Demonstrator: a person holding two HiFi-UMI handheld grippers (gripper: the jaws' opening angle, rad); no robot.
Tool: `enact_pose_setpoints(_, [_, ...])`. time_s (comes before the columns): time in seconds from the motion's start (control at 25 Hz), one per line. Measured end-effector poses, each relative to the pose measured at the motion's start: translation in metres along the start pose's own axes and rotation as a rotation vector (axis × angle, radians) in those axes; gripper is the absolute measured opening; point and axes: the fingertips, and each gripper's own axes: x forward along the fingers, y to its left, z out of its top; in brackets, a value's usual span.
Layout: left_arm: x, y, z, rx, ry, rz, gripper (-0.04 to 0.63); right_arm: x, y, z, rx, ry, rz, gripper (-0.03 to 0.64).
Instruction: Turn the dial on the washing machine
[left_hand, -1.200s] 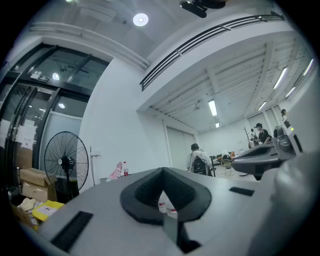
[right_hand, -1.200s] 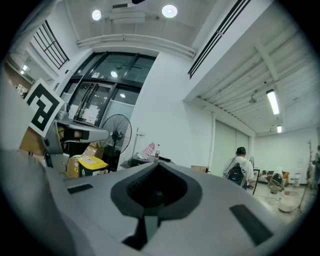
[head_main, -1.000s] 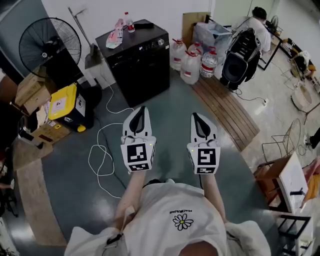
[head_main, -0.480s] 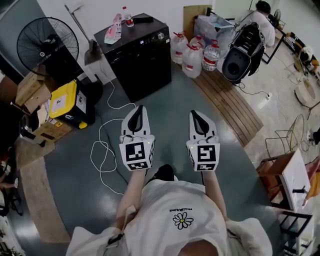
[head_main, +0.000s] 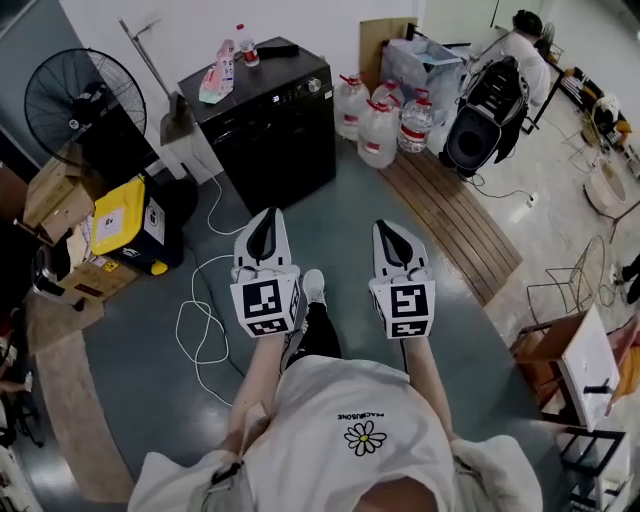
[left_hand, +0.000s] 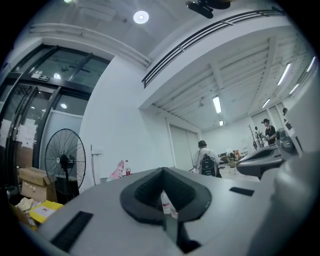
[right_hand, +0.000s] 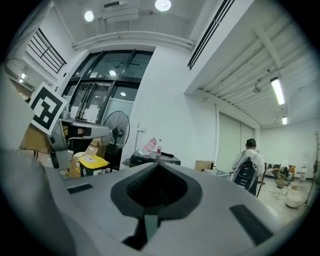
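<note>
Open floor (head_main: 335, 200) between washing machine (head_main: 275, 130) and left gripper (head_main: 266, 222), right gripper (head_main: 385, 232); both jaws together, empty. Cable (head_main: 180, 320) left, water jugs (head_main: 378, 135) right.

Grey two-jaw grippers with marker cubes: two in your hands, the left gripper (head_main: 266, 218) and the right gripper (head_main: 386, 230).
Black box-shaped washing machine (head_main: 285, 145): one.
Round silver dial (head_main: 313, 86): one on its panel (the other controls are too small for you to count).
Clear plastic water jugs with red caps (head_main: 378, 138): four.
Small clear bottle (head_main: 243, 46): one.
Pink-and-white pouch (head_main: 213, 82): one.
Black round standing fan (head_main: 85, 105): one.
Yellow-lidded bin (head_main: 122, 210): one.
Looped white cable (head_main: 195, 310): one.
</note>
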Motion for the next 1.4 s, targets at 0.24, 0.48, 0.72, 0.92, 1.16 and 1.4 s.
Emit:
enact_pose_setpoints(0.24, [0.068,0.017,-0.003,-0.012,-0.023,-0.015,-0.002,0.051,-0.031,-0.002,-0.001,-0.001,-0.039,0.003])
enact_pose_setpoints(0.48, [0.148,0.035,-0.003,0.014,-0.011,-0.060,-0.002,0.123,-0.058,0.002,0.053,0.000,-0.082,0.003])
enact_pose_setpoints(0.72, [0.271,0.065,-0.008,0.032,0.015,-0.122,-0.002,0.236,-0.097,0.015,0.066,-0.001,-0.127,0.003])
enact_pose_setpoints(0.92, [0.373,0.093,-0.007,0.035,-0.008,-0.154,-0.002,0.339,-0.119,0.022,0.053,0.004,-0.124,0.003])
enact_pose_setpoints(1.16, [0.449,0.133,-0.011,0.020,-0.040,-0.150,-0.002,0.437,-0.120,0.027,0.049,0.018,-0.070,0.003])
enact_pose_setpoints(1.4, [0.485,0.152,-0.021,-0.037,-0.042,-0.129,-0.002,0.484,-0.113,0.029,0.021,0.026,-0.030,0.003])
